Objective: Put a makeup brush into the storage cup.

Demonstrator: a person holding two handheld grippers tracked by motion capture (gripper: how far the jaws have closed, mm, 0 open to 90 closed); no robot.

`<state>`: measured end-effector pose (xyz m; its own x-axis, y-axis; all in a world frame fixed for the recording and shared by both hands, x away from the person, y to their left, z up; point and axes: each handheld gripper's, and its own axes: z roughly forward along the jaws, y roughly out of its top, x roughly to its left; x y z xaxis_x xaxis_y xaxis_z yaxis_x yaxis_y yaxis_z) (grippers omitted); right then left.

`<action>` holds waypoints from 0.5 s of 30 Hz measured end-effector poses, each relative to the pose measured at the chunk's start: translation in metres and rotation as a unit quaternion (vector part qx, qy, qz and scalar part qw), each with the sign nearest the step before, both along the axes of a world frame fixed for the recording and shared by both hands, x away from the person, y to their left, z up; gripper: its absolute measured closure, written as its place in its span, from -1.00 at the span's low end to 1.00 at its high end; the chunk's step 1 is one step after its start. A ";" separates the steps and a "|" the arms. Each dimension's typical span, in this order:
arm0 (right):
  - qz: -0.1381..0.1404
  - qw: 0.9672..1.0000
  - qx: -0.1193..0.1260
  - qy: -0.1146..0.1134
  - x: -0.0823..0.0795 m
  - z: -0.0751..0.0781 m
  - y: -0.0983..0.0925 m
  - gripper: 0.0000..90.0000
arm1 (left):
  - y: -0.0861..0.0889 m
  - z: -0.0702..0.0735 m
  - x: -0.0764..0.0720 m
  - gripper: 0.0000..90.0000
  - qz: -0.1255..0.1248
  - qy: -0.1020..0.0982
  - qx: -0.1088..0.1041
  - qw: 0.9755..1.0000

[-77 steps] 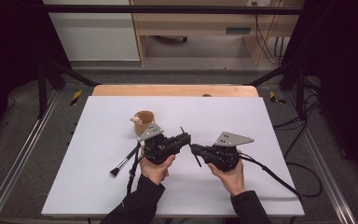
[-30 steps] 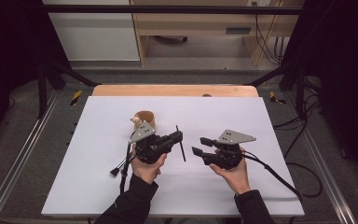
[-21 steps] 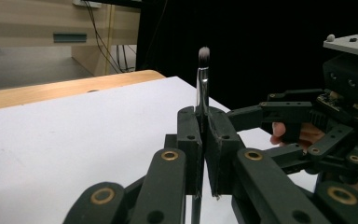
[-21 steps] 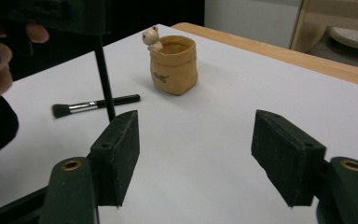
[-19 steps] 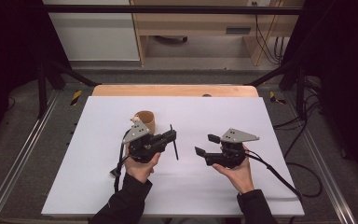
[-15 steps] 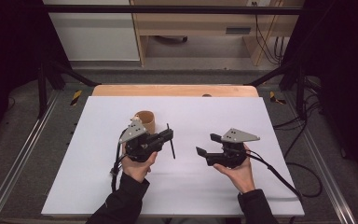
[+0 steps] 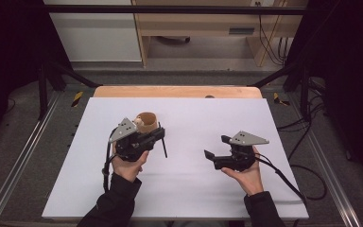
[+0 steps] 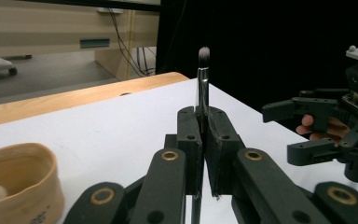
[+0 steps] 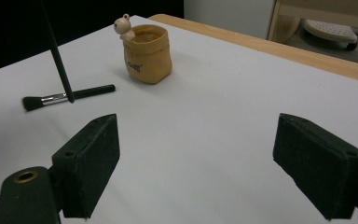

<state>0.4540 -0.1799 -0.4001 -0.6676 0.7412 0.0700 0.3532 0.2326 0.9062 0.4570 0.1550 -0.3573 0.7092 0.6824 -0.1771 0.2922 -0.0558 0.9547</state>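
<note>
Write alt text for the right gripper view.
The right claw stands open and empty above a white table. Beyond it stands a tan pouch-shaped holder with a small bear figure on its rim; to its left a makeup brush lies flat, crossed by a dark brush handle.

"Is it bright or dark?"

"Bright in the middle. The flat white table top (image 7: 189,179) is lit from above. All around it the room is very dark, black at both sides."

"Any shadows?"

"Soft ones. The small tan pouch-shaped pot (image 9: 148,53) has a faint shadow beside it. No shiny glare on the white."

"Is it sharp?"

"From high up, a bit grainy. In the left gripper view the thin black brush with a pale tip (image 8: 203,81) is clear, but the near black jaws look fuzzy."
</note>
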 end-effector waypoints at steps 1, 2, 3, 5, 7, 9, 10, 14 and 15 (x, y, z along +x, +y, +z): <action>-0.002 1.000 0.000 0.001 0.000 0.000 -0.001 -0.68 | 0.002 0.001 0.000 0.88 0.002 -0.001 0.001 1.000; -0.002 1.000 -0.001 0.001 0.000 -0.001 -0.002 -0.69 | 0.003 0.002 0.000 0.88 0.003 -0.001 0.001 1.000; -0.002 1.000 -0.003 0.002 0.000 -0.001 -0.003 -0.70 | 0.006 0.003 0.000 0.88 0.005 -0.002 0.001 1.000; -0.007 1.000 -0.007 0.005 -0.001 -0.002 -0.005 -0.74 | 0.010 0.005 0.001 0.88 0.009 -0.005 0.004 1.000; -0.011 1.000 -0.009 0.007 -0.001 -0.003 -0.006 -0.77 | 0.014 0.008 0.002 0.88 0.013 -0.007 0.005 1.000; -0.017 1.000 -0.010 0.007 -0.002 -0.003 -0.008 -0.78 | 0.017 0.010 0.003 0.88 0.017 -0.008 0.002 1.000; -0.017 1.000 -0.011 0.006 -0.002 -0.004 -0.010 -0.78 | 0.018 0.011 0.003 0.88 0.019 -0.008 0.003 1.000; -0.025 1.000 -0.013 0.010 -0.003 -0.005 -0.014 -0.80 | 0.025 0.017 0.006 0.88 0.027 -0.013 0.007 1.000; -0.026 1.000 -0.014 0.007 -0.003 -0.005 -0.015 -0.80 | 0.026 0.017 0.006 0.88 0.028 -0.013 0.008 0.999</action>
<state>0.4512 -0.1950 -0.4054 -0.6265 0.7772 0.0582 0.3779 0.2377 0.8948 0.4634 0.1813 -0.3399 0.6741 0.7238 -0.1475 0.2704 -0.0560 0.9611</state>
